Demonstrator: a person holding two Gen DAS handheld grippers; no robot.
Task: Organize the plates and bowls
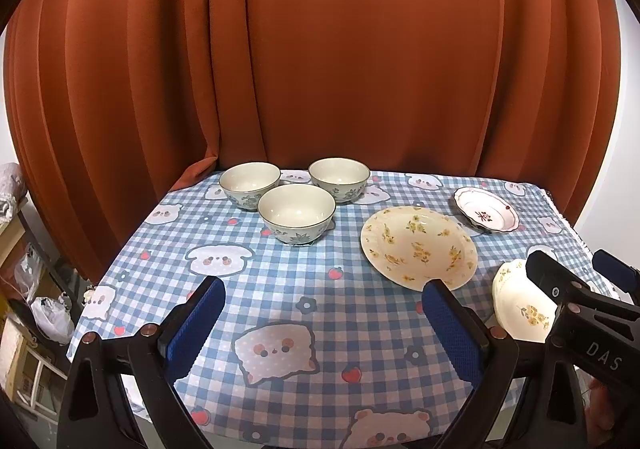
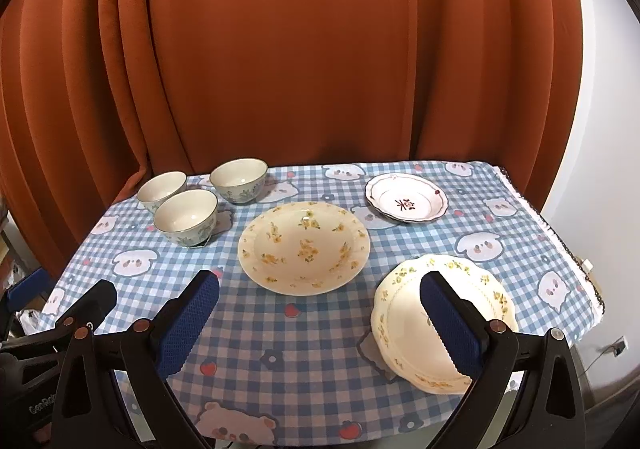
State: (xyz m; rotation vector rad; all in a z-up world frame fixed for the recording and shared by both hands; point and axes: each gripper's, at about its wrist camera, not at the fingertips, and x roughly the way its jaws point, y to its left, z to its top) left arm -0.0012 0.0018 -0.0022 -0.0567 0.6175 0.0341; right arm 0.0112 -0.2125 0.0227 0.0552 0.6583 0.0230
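Observation:
Three pale floral bowls stand at the back left: one at the left, one at the right, one in front. A large yellow-flowered plate lies mid-table. A small white plate with a red mark lies back right. A scalloped yellow-flowered plate lies front right. My left gripper is open and empty above the front of the table. My right gripper is open and empty, its right finger over the scalloped plate.
The table wears a blue checked cloth with cartoon animals. An orange curtain hangs right behind it. Shelves and plastic bags stand left of the table. A white wall is at the right.

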